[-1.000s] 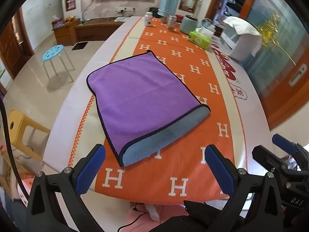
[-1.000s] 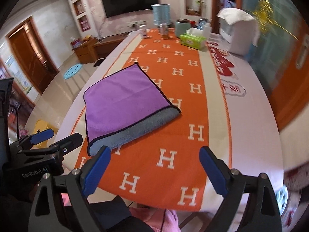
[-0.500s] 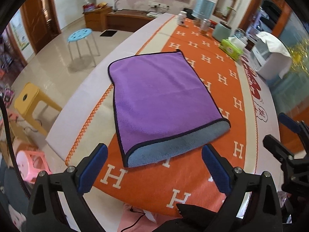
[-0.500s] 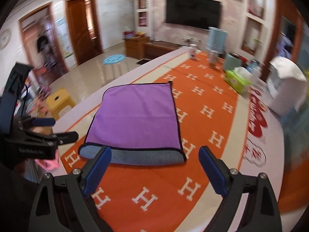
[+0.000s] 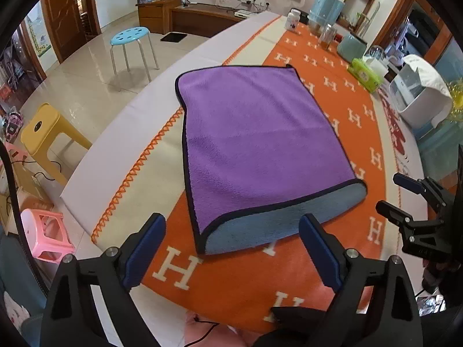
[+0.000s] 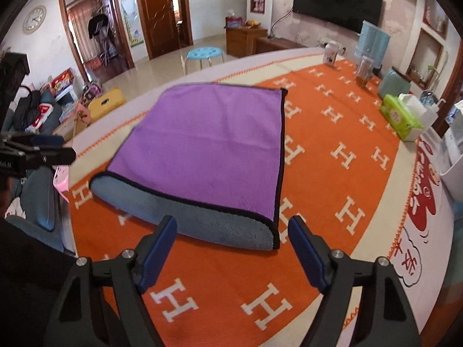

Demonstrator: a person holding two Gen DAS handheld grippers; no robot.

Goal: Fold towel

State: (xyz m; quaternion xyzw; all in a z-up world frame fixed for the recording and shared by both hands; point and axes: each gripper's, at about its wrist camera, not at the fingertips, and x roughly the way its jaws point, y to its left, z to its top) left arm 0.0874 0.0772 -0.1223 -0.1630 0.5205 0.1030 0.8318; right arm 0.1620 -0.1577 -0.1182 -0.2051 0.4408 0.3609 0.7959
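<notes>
A purple towel [image 5: 254,144] with a dark hem lies folded once on the orange H-patterned tablecloth; its grey-blue underside shows along the near fold. It also shows in the right wrist view [image 6: 208,144]. My left gripper [image 5: 231,237] is open and empty, just short of the towel's near left corner. My right gripper [image 6: 231,234] is open and empty, close over the near right corner. Each gripper shows in the other's view, the right one [image 5: 405,199] and the left one [image 6: 40,150].
At the table's far end stand a green tissue pack [image 6: 400,117], jars [image 6: 363,70], a blue-grey canister [image 5: 327,11] and a white appliance [image 5: 419,92]. Left of the table are blue [image 5: 130,36], yellow [image 5: 43,133] and pink stools [image 5: 46,234].
Both grippers have moved in toward the towel's near edge. The right one has swung to face the near right corner. The towel has not moved.
</notes>
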